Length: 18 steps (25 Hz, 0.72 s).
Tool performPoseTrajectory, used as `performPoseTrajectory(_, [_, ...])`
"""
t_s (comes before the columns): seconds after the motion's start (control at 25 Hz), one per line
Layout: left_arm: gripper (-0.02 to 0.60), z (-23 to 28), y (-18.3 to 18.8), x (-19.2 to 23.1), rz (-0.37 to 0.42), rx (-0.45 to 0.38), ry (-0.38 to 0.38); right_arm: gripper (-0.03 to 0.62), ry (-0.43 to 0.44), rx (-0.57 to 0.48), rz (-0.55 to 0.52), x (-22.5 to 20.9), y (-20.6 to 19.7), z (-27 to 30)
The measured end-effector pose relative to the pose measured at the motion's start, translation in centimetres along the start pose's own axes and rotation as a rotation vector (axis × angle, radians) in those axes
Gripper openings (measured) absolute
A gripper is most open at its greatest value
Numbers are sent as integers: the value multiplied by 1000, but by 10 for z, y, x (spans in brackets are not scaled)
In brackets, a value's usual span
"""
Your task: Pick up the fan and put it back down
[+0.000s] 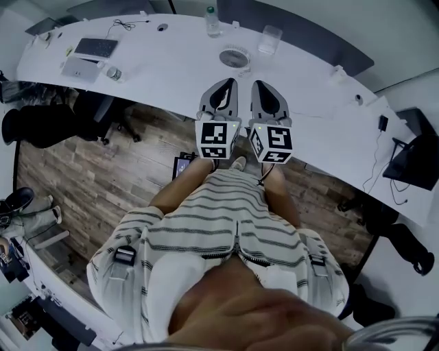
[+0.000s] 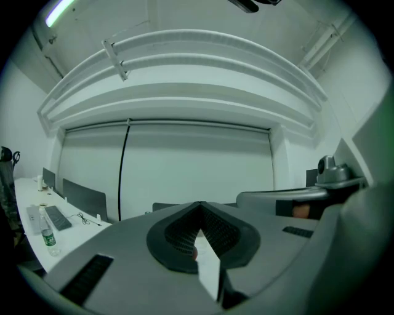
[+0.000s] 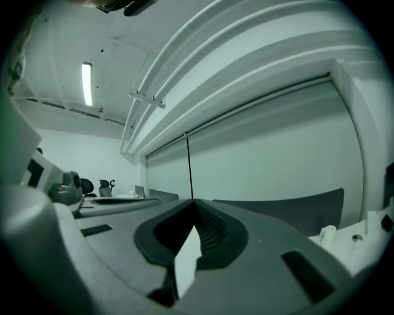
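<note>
In the head view a small round grey fan (image 1: 234, 56) lies flat on the long white curved table (image 1: 171, 75), just beyond my two grippers. The left gripper (image 1: 226, 82) and the right gripper (image 1: 260, 83) are held side by side, level, over the table's near edge and short of the fan. In the left gripper view the left gripper (image 2: 200, 205) has its jaws closed tip to tip with nothing between them. The right gripper (image 3: 194, 202) looks the same in its own view. Neither gripper view shows the fan.
A clear cup (image 1: 269, 39) and a bottle (image 1: 212, 21) stand behind the fan. A keyboard (image 1: 96, 47) and a small bottle (image 1: 114, 73) lie at the table's left end. Dark office chairs (image 1: 41, 123) stand on the wooden floor at the left.
</note>
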<state>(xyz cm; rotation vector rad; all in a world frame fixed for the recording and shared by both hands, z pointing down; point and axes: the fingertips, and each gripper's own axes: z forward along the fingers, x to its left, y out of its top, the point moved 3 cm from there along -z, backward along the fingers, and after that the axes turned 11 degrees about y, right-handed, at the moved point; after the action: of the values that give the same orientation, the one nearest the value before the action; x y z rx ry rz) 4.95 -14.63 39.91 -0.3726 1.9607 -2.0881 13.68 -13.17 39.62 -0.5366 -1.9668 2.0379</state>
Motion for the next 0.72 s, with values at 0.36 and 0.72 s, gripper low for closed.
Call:
performPoseTrajectory(0.36, [6,44,-13,5,13,44,43,12,17,7,30,-37,-13,40])
performPoseTrajectory(0.72, [6,63,-13,27,9,56,25,12,10,41,36,-38,-16,70])
